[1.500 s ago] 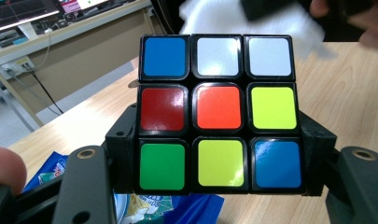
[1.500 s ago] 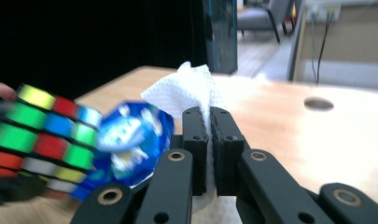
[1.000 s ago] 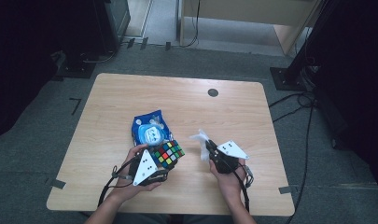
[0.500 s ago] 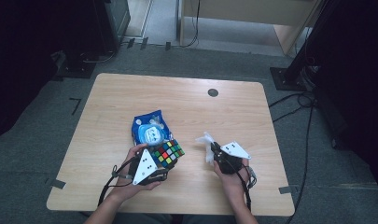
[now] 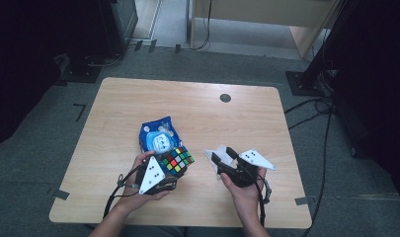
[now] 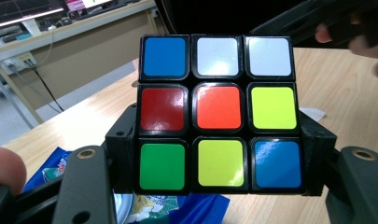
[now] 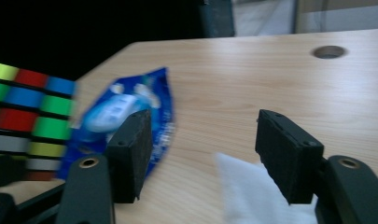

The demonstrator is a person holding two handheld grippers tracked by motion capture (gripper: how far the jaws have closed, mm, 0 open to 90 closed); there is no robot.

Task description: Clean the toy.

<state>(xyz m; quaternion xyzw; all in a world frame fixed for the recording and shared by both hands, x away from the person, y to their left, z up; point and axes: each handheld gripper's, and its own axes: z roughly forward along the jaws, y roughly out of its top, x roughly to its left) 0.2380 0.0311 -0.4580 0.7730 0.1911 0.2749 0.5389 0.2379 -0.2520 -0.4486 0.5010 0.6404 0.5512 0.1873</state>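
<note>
Right gripper had lifted off the table since the earlier frames, and its jaws had just been opening; the white tissue it had pinched then lay loose on the wood below them, nothing between the pads. Left gripper hadn't shifted: jaws spread wide but clamped on the puzzle cube, one pad on each side face, cube held just above the table near the front edge, probably steadied that way so a face stayed exposed for wiping. Blue wipes packet lay flat just behind the cube, within easy reach. Left gripper view gave the cube face-on, scrambled stickers, pads on both flanks, which the high view couldn't resolve. Right gripper view showed the open gap between its own pads, the tissue at bottom under them, packet and cube off to the side, blurred. High view alone gave the overall layout and both hands.
</note>
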